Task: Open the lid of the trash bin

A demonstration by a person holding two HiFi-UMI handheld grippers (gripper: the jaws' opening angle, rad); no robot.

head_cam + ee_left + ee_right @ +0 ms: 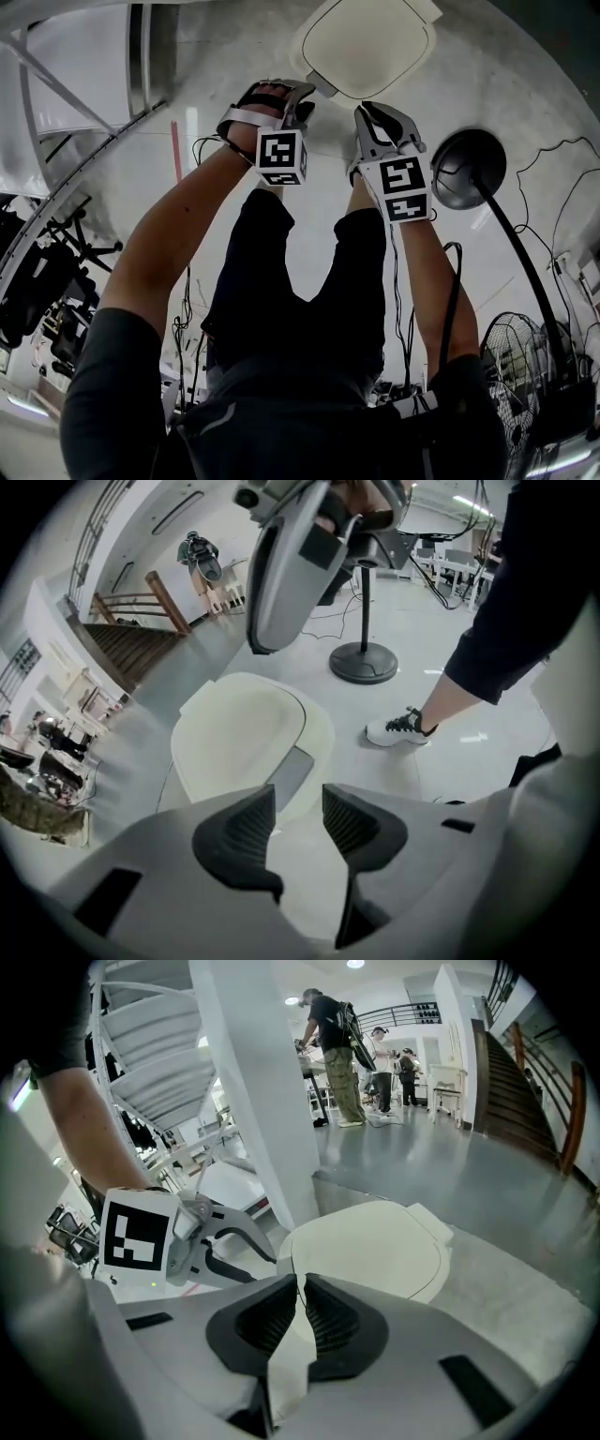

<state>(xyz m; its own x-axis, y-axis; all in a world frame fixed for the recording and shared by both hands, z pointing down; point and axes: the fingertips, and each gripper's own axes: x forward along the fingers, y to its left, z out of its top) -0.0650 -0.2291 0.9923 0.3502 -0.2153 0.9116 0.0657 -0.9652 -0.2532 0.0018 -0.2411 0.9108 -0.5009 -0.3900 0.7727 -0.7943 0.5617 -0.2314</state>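
Note:
The trash bin stands on the grey floor with its cream lid (367, 45) down, at the top middle of the head view. A grey tab (292, 776) sits at the lid's near edge. My left gripper (302, 105) hangs just short of the bin's near left corner; its jaws stand open with nothing between them, and the lid (240, 739) shows beyond them. My right gripper (367, 114) hovers at the lid's near edge. Its jaws are shut, with only a thin slit through which the lid (370, 1246) shows.
A black round stand base (467, 169) with a pole stands right of the bin. A floor fan (517, 367) and cables lie further right. A white pillar (251, 1101) and stairs rise left of the bin. The person's shoe (399, 729) is near it. People (333, 1054) stand far behind.

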